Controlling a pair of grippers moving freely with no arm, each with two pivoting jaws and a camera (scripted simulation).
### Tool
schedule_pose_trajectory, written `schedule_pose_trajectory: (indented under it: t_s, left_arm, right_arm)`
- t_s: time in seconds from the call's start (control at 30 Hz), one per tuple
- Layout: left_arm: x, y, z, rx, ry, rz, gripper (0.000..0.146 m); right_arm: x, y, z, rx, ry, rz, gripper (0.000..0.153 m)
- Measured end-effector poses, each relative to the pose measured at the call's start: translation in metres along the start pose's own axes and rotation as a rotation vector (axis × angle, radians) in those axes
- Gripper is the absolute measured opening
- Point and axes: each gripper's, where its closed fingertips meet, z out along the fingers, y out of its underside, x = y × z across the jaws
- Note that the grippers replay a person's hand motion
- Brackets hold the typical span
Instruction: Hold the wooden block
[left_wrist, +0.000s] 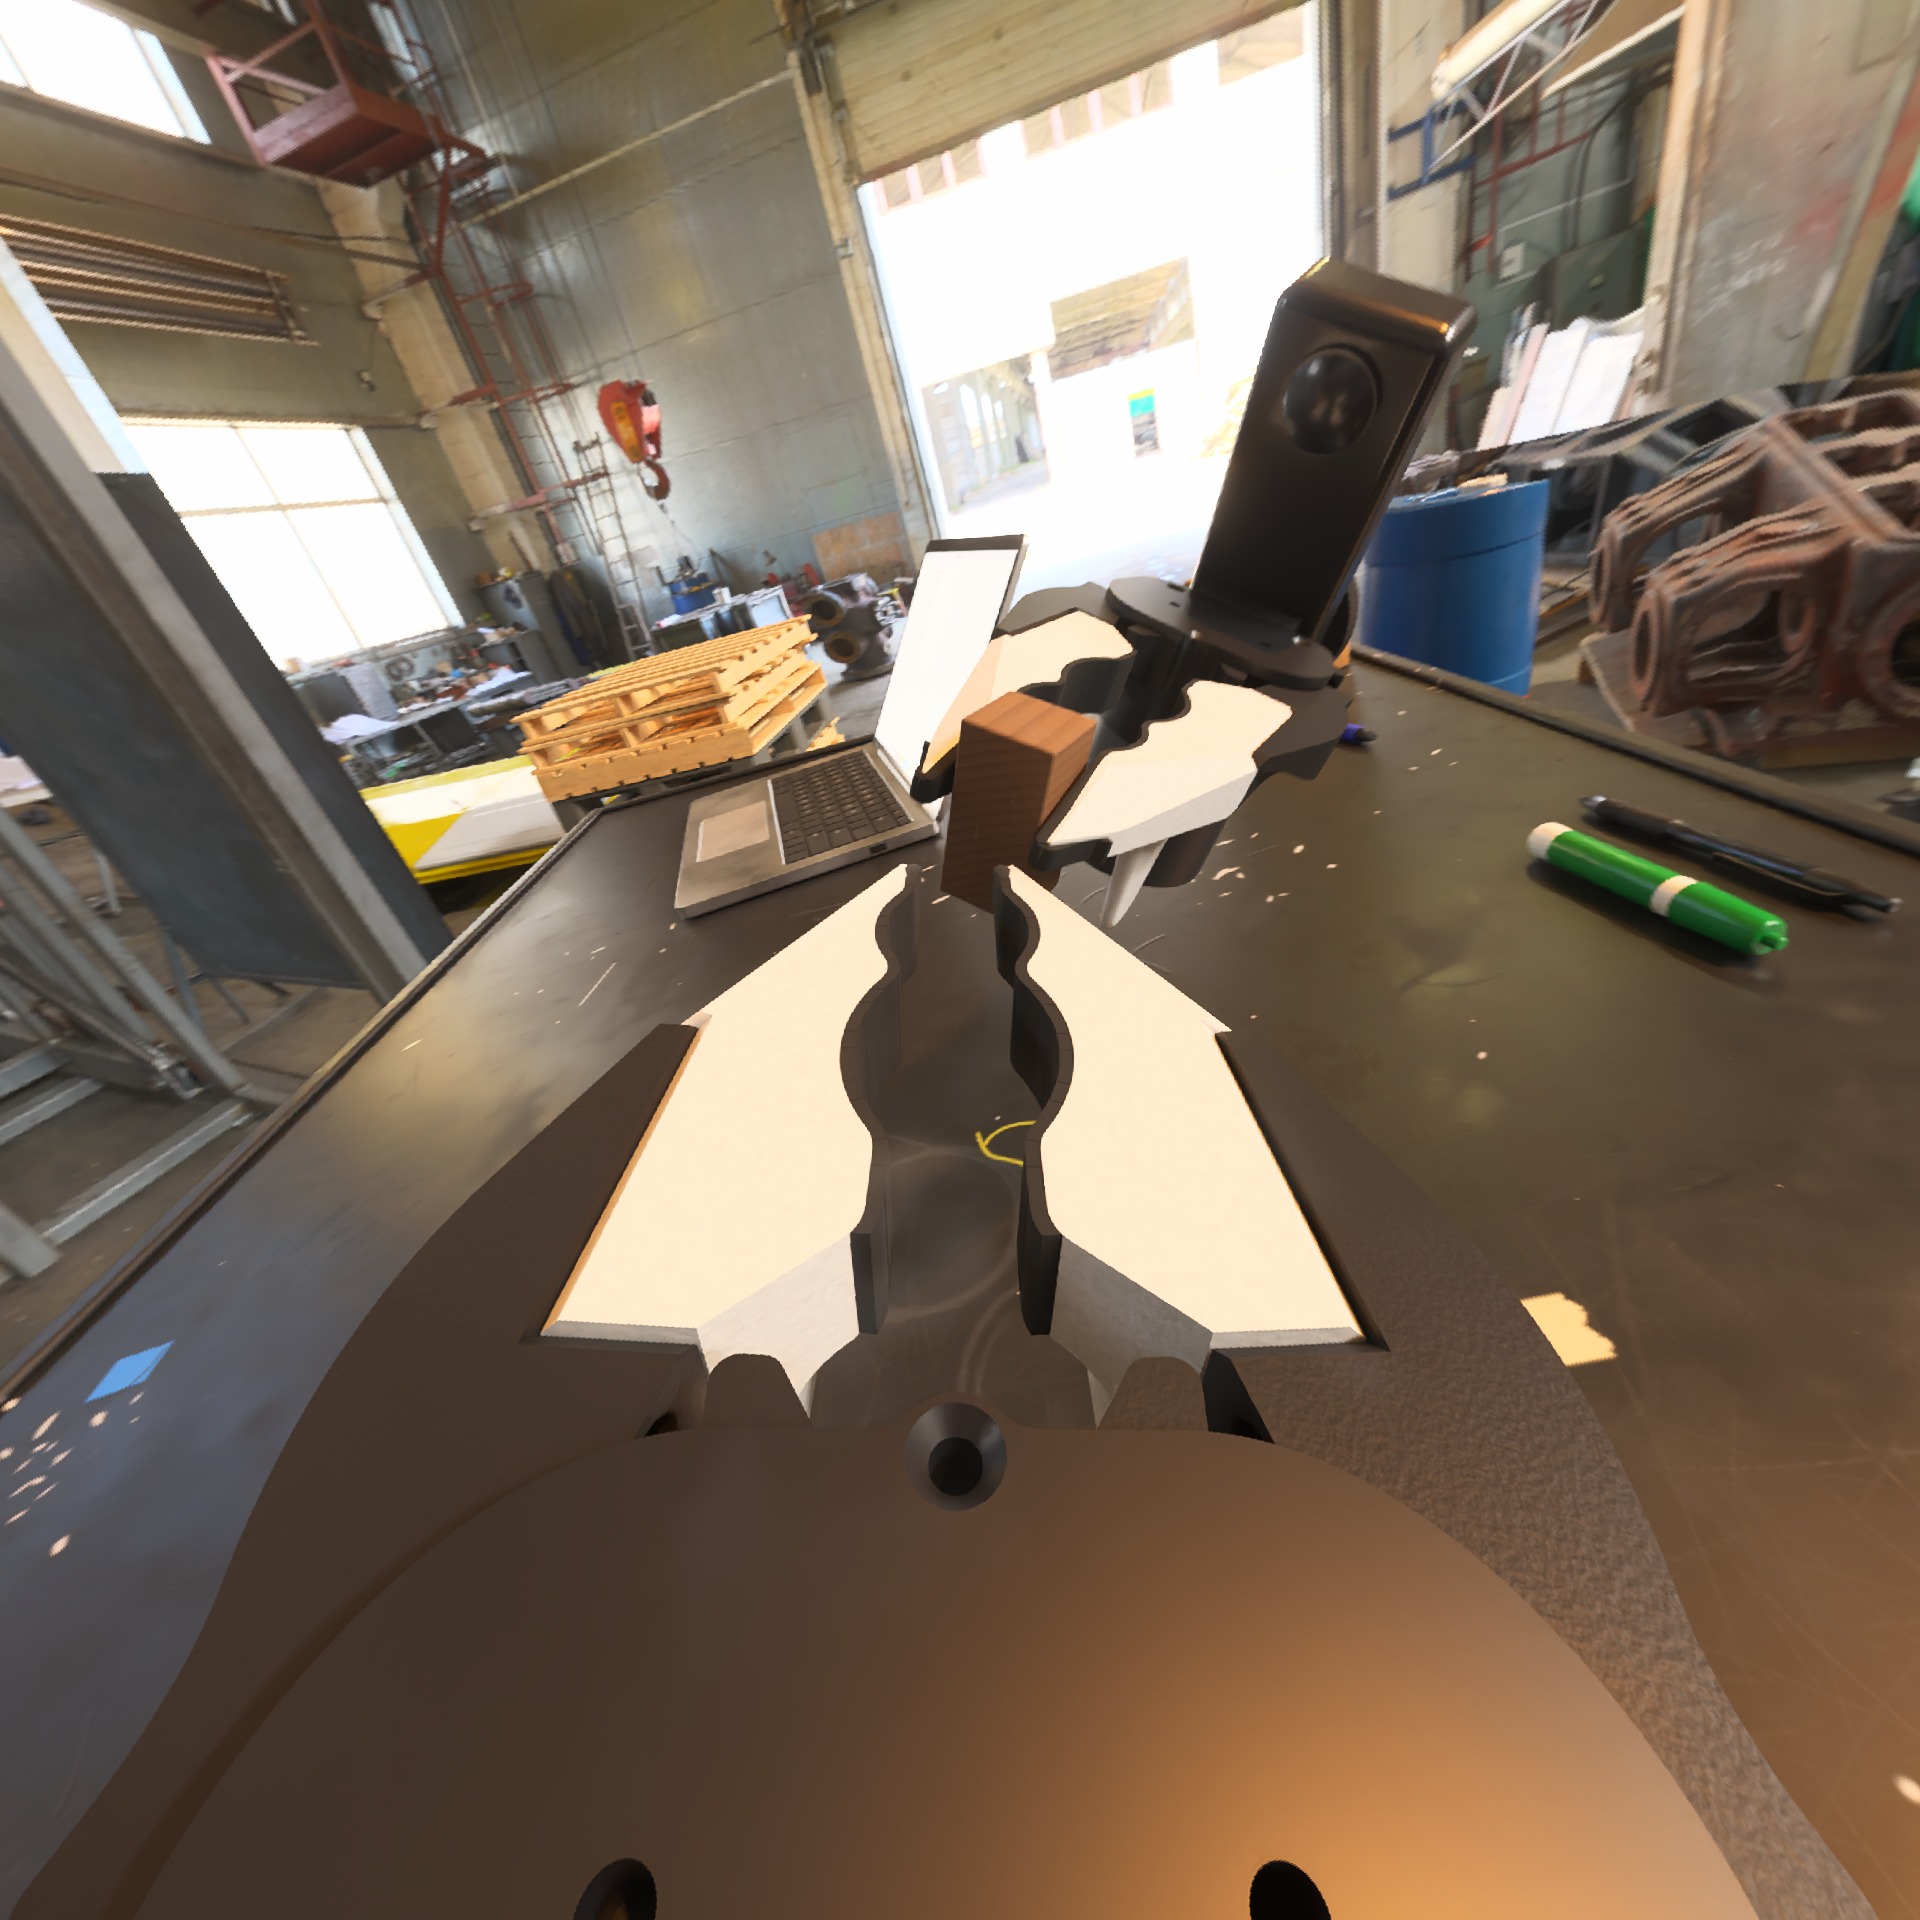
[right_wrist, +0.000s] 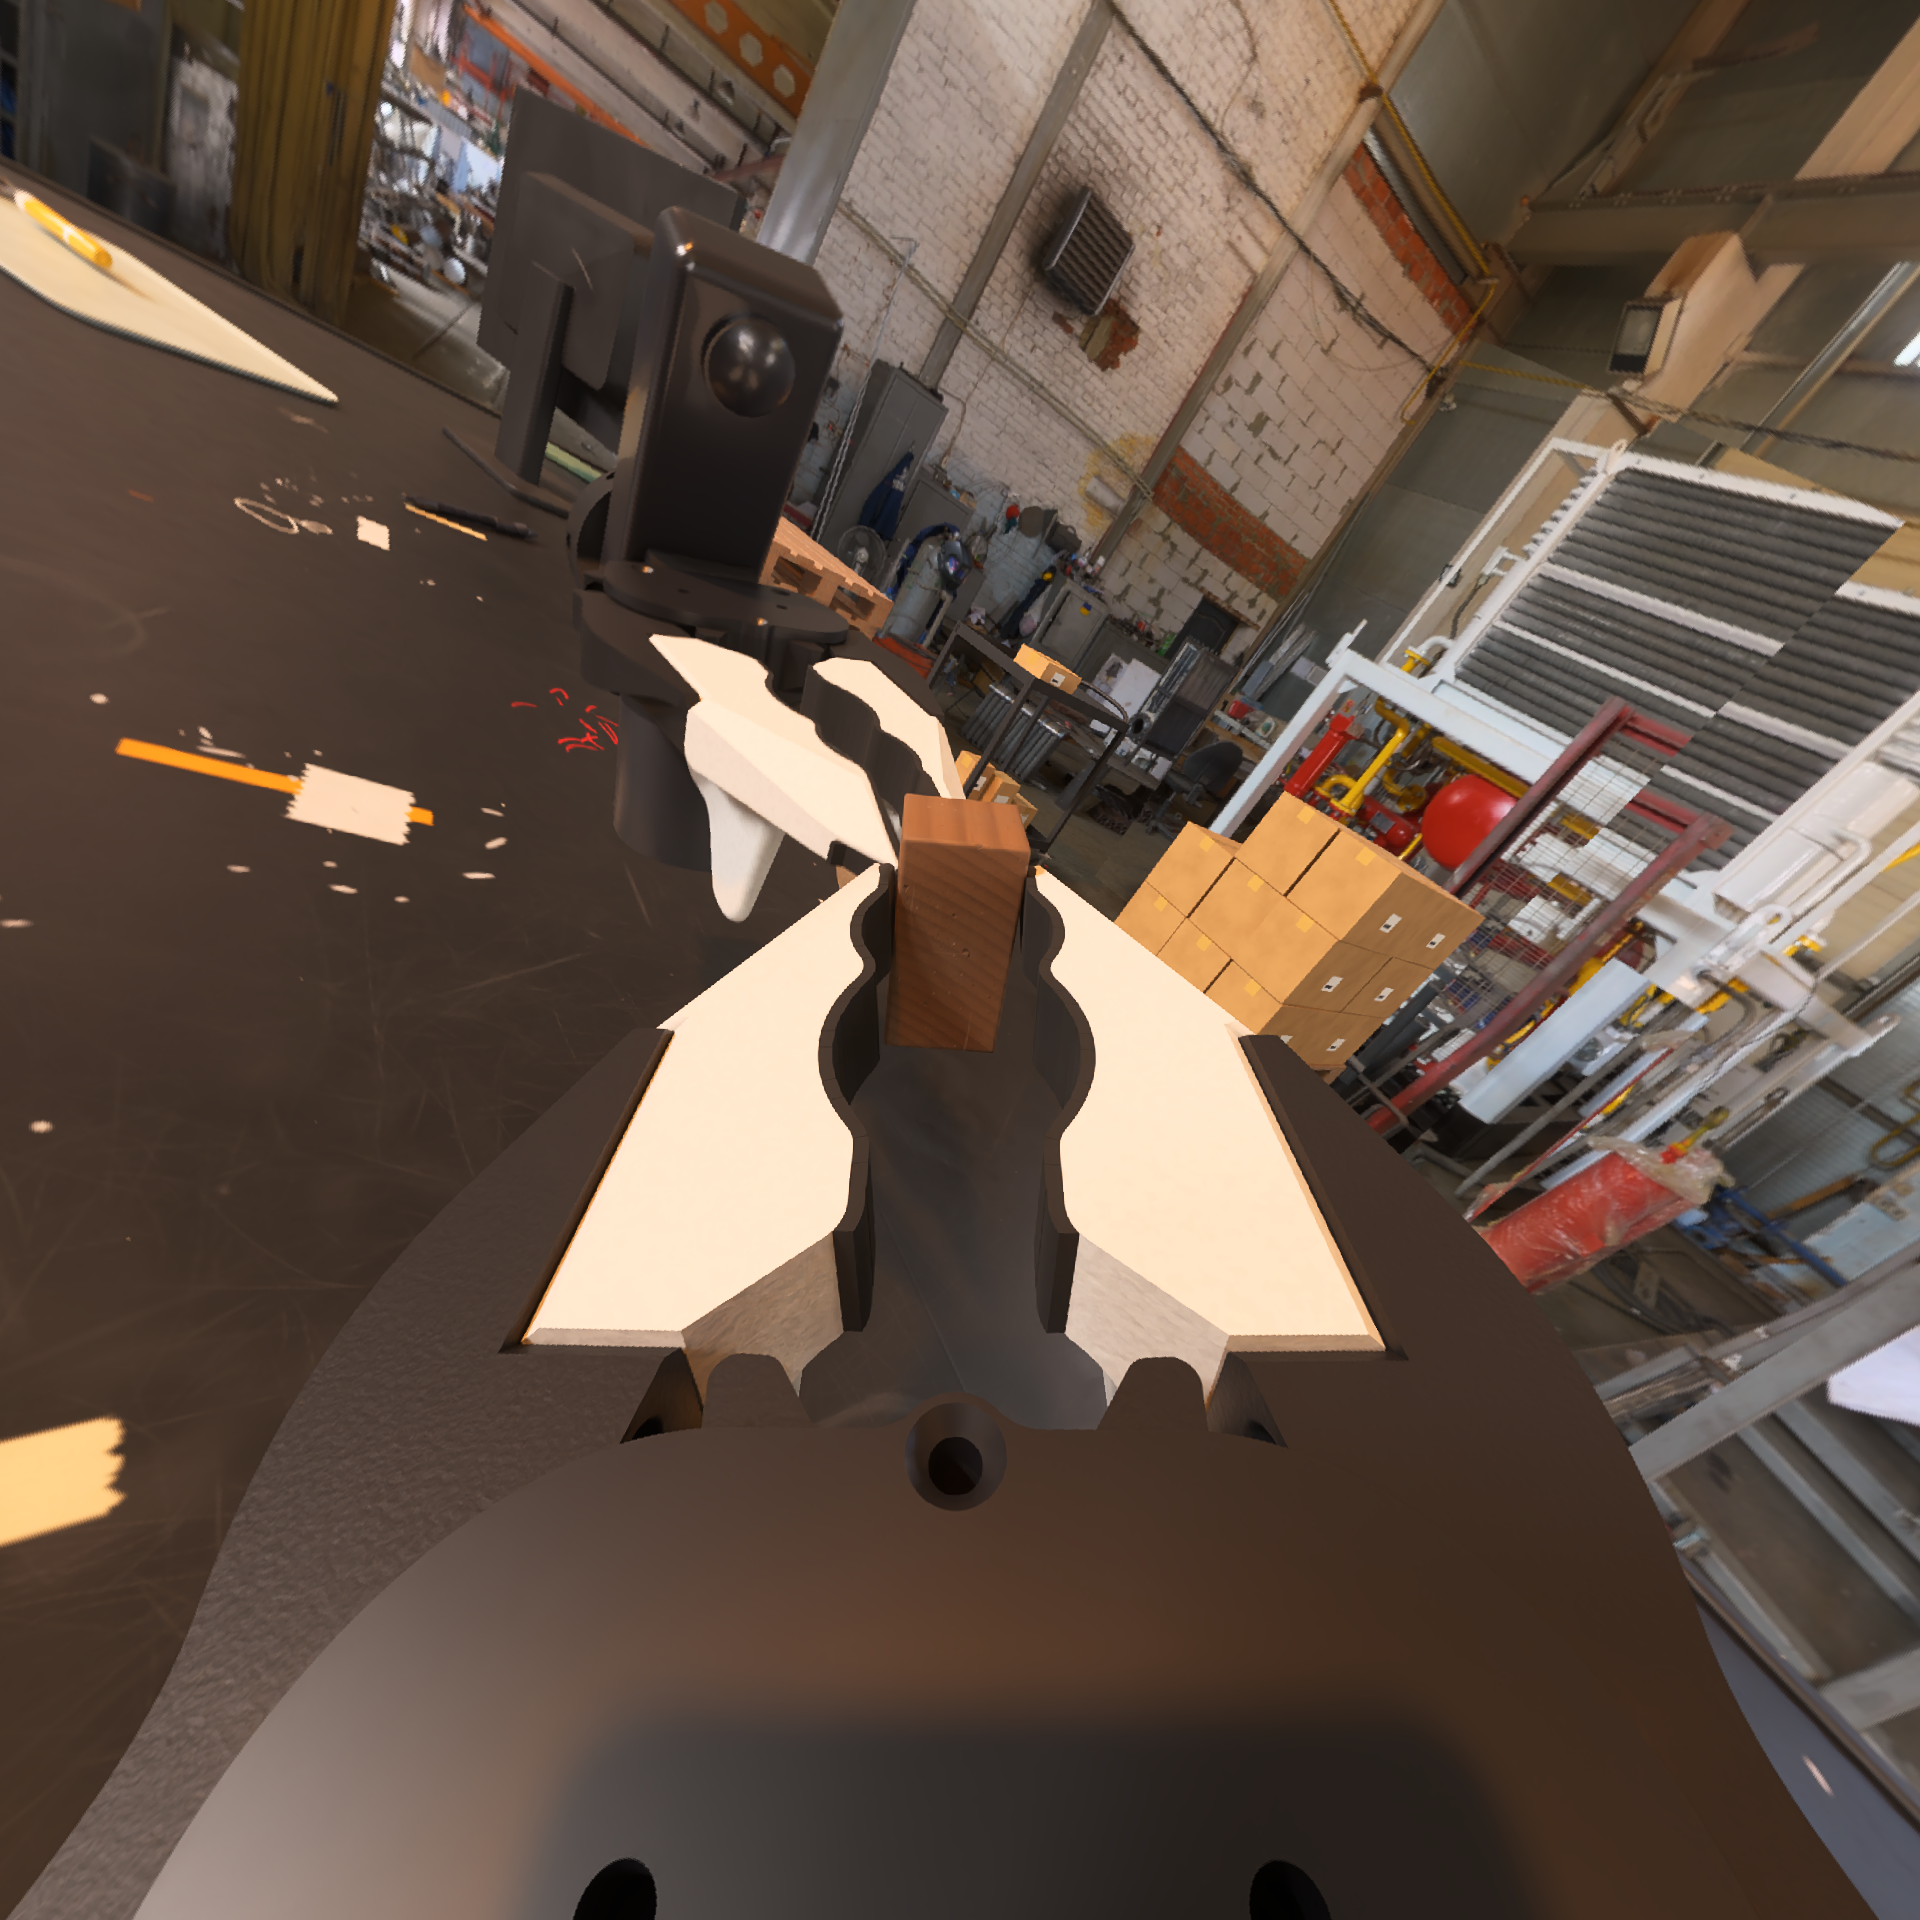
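Observation:
The wooden block (right_wrist: 951, 935) is a small brown upright prism, lifted off the dark table (left_wrist: 1351, 1091). My right gripper (right_wrist: 958, 883) is shut on it, one fingertip on each side. In the left wrist view the block (left_wrist: 1003, 790) sits between the right gripper's white fingers (left_wrist: 1164, 769). My left gripper (left_wrist: 956, 883) faces it from the opposite side. Its jaws stand a narrow gap apart, narrower than the block, with the tips right at the block's lower end. I cannot tell whether they touch it. The left gripper's fingers (right_wrist: 769, 769) also show in the right wrist view.
An open laptop (left_wrist: 810, 800) stands behind the block at the table's far left. A green marker (left_wrist: 1657, 888) and a black pen (left_wrist: 1735, 857) lie to the right. A monitor (right_wrist: 582, 281) and a pale pad (right_wrist: 135, 301) are on the table in the right wrist view.

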Motion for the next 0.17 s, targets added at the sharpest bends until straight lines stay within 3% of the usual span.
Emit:
schedule_pose_trajectory:
  t_s: [0.17]
  left_arm:
    - [0.0026, -0.0003, -0.0017, 0.001, 0.041, -0.017, 0.004]
  right_arm:
    - [-0.0031, 0.0022, 0.0010, -0.002, -0.005, -0.048, 0.024]
